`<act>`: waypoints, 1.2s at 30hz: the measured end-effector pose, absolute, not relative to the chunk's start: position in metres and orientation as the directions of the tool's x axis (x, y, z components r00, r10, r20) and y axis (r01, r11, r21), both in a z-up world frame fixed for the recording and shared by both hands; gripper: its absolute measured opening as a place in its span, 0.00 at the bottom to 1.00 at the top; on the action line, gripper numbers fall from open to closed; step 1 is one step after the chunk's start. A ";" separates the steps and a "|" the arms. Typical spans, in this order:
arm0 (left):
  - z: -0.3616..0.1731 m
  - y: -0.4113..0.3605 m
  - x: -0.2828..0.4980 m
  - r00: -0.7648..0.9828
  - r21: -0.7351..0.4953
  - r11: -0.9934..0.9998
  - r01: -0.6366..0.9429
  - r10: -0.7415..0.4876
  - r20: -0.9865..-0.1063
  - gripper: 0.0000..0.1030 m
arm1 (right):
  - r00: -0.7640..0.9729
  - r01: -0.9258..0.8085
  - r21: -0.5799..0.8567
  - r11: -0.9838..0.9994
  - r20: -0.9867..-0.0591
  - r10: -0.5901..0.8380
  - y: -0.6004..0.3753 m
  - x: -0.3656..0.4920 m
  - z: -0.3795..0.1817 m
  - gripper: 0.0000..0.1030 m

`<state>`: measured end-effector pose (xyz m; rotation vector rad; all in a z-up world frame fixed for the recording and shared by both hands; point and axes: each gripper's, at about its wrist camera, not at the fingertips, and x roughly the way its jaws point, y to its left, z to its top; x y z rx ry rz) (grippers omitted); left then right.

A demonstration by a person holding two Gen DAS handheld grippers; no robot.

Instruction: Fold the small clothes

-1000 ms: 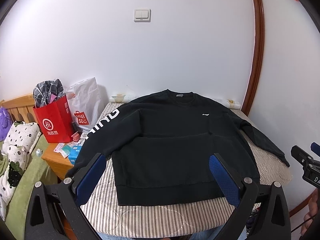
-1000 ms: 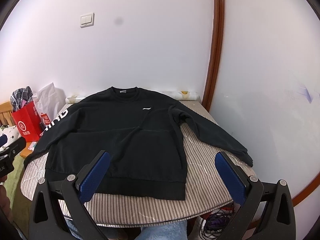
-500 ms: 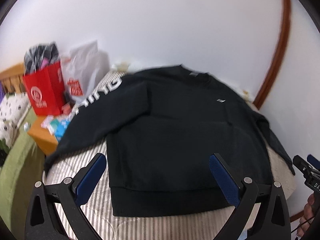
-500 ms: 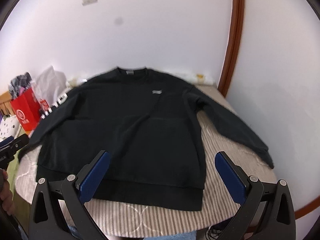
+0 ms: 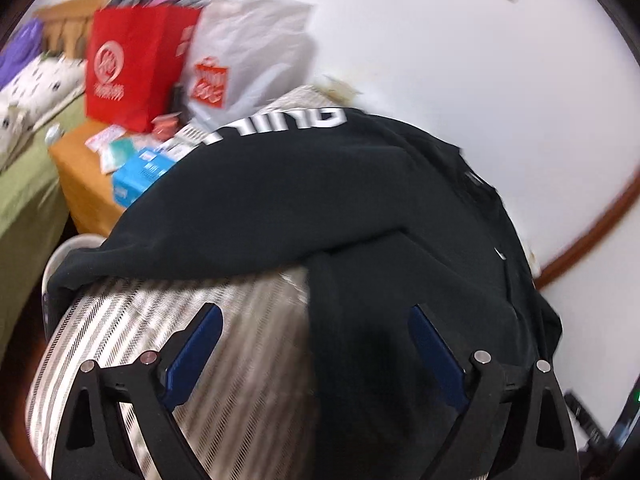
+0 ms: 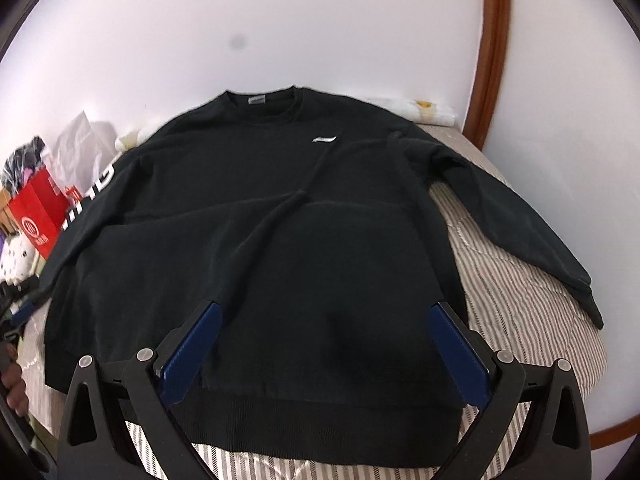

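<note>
Two tongs hung over a black sweatshirt [image 6: 288, 216] spread flat on the striped bed [image 6: 532, 304]. Left tongs [image 5: 316, 344], jaws just narrowing yet wide, apparently gripped nothing near its side seam; right tongs [image 6: 324, 340] gaped empty above the hem. Soft, floppy fabric: pinch hem corners.

White block letters run along the sweatshirt [image 5: 360, 216] sleeve, beyond the left jaws; they show upside down and blurred, roughly "NING". A small white logo stripe [image 6: 325, 139] sits on the chest, beyond the right jaws. The red bag [image 5: 136, 64] carries a round white emblem, unreadable. The white bag [image 5: 248, 56] bears a red square, too blurred to read.
</note>
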<state>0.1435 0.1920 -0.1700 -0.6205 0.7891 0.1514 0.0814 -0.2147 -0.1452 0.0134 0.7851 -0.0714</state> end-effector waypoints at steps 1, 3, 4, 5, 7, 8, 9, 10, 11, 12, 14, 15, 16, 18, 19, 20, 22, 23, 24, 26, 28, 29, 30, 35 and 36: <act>-0.175 0.197 0.147 0.702 -0.483 0.798 -0.360 -0.110 -0.704 0.86 | 0.694 0.067 -0.037 0.997 -0.716 -0.073 -0.211 0.085 -0.148 0.98; -0.185 0.205 0.154 0.698 -0.527 0.762 -0.377 -0.140 -0.702 0.82 | 0.677 0.068 -0.085 0.994 -0.728 -0.109 -0.206 0.091 -0.153 0.98; -0.188 0.209 0.157 0.701 -0.537 0.752 -0.382 -0.143 -0.699 0.76 | 0.670 0.068 -0.108 0.992 -0.732 -0.126 -0.203 0.092 -0.156 0.98; -0.188 0.212 0.157 0.714 -0.544 0.746 -0.385 -0.132 -0.687 0.74 | 0.664 0.062 -0.123 0.990 -0.736 -0.133 -0.201 0.094 -0.158 0.98; -0.188 0.219 0.162 0.727 -0.557 0.725 -0.404 -0.115 -0.677 0.73 | 0.665 0.045 -0.113 0.993 -0.738 -0.114 -0.199 0.094 -0.160 0.98; -0.190 0.221 0.166 0.721 -0.558 0.719 -0.415 -0.114 -0.683 0.71 | 0.665 0.039 -0.104 0.994 -0.740 -0.104 -0.199 0.094 -0.161 0.98; -0.191 0.222 0.169 0.723 -0.556 0.718 -0.419 -0.106 -0.682 0.67 | 0.663 0.032 -0.098 0.995 -0.742 -0.094 -0.198 0.096 -0.162 0.98; -0.191 0.224 0.171 0.726 -0.551 0.718 -0.426 -0.092 -0.682 0.64 | 0.662 0.026 -0.098 0.995 -0.744 -0.091 -0.198 0.097 -0.163 0.98; -0.191 0.225 0.173 0.728 -0.550 0.714 -0.434 -0.082 -0.681 0.63 | 0.661 0.027 -0.104 0.994 -0.745 -0.096 -0.198 0.099 -0.163 0.98; -0.192 0.228 0.174 0.729 -0.550 0.710 -0.440 -0.075 -0.680 0.60 | 0.660 0.029 -0.113 0.993 -0.744 -0.104 -0.198 0.100 -0.163 0.98; -0.192 0.232 0.176 0.734 -0.551 0.699 -0.456 -0.054 -0.677 0.55 | 0.663 0.030 -0.112 0.993 -0.741 -0.104 -0.197 0.102 -0.162 0.98; -0.192 0.233 0.177 0.731 -0.543 0.701 -0.462 -0.046 -0.681 0.49 | 0.663 0.030 -0.107 0.994 -0.742 -0.100 -0.197 0.103 -0.162 0.98; -0.191 0.233 0.179 0.724 -0.527 0.706 -0.474 -0.028 -0.689 0.42 | 0.661 0.027 -0.101 0.995 -0.745 -0.093 -0.196 0.105 -0.162 0.98; -0.191 0.235 0.181 0.706 -0.495 0.710 -0.500 0.003 -0.709 0.29 | 0.659 0.025 -0.100 0.995 -0.747 -0.091 -0.196 0.107 -0.162 0.98; -0.192 0.236 0.183 0.695 -0.479 0.714 -0.511 0.014 -0.719 0.20 | 0.661 0.023 -0.100 0.995 -0.745 -0.090 -0.196 0.108 -0.163 0.98; -0.192 0.237 0.185 0.688 -0.470 0.716 -0.516 0.019 -0.725 0.19 | 0.664 0.020 -0.097 0.995 -0.743 -0.086 -0.196 0.107 -0.163 0.98; -0.189 0.236 0.188 0.670 -0.444 0.723 -0.530 0.036 -0.741 0.14 | 0.668 0.016 -0.090 0.996 -0.740 -0.078 -0.197 0.108 -0.163 0.98; -0.186 0.234 0.188 0.669 -0.433 0.729 -0.530 0.046 -0.742 0.13 | 0.668 0.018 -0.088 0.996 -0.740 -0.078 -0.198 0.108 -0.164 0.98; -0.180 0.231 0.189 0.669 -0.413 0.741 -0.529 0.065 -0.741 0.12 | 0.668 0.020 -0.084 0.996 -0.741 -0.076 -0.200 0.108 -0.165 0.98; -0.172 0.225 0.189 0.667 -0.381 0.759 -0.529 0.094 -0.739 0.11 | 0.665 0.019 -0.067 0.998 -0.744 -0.063 -0.204 0.108 -0.167 0.98; -0.163 0.222 0.189 0.673 -0.369 0.767 -0.525 0.109 -0.731 0.10 | 0.667 0.019 -0.053 0.998 -0.744 -0.052 -0.207 0.107 -0.168 0.98; -0.159 0.220 0.189 0.677 -0.369 0.768 -0.523 0.111 -0.727 0.10 | 0.667 0.020 -0.053 0.998 -0.743 -0.053 -0.209 0.106 -0.169 0.98; -0.155 0.218 0.189 0.685 -0.373 0.771 -0.517 0.110 -0.720 0.09 | 0.669 0.022 -0.052 0.998 -0.742 -0.053 -0.211 0.105 -0.170 0.98; -0.139 0.206 0.193 0.697 -0.348 0.792 -0.501 0.131 -0.705 0.08 | 0.661 0.036 -0.037 0.999 -0.749 -0.052 -0.226 0.104 -0.176 0.98; -0.136 0.203 0.194 0.700 -0.345 0.796 -0.497 0.133 -0.702 0.08 | 0.660 0.040 -0.033 0.999 -0.750 -0.051 -0.229 0.104 -0.177 0.98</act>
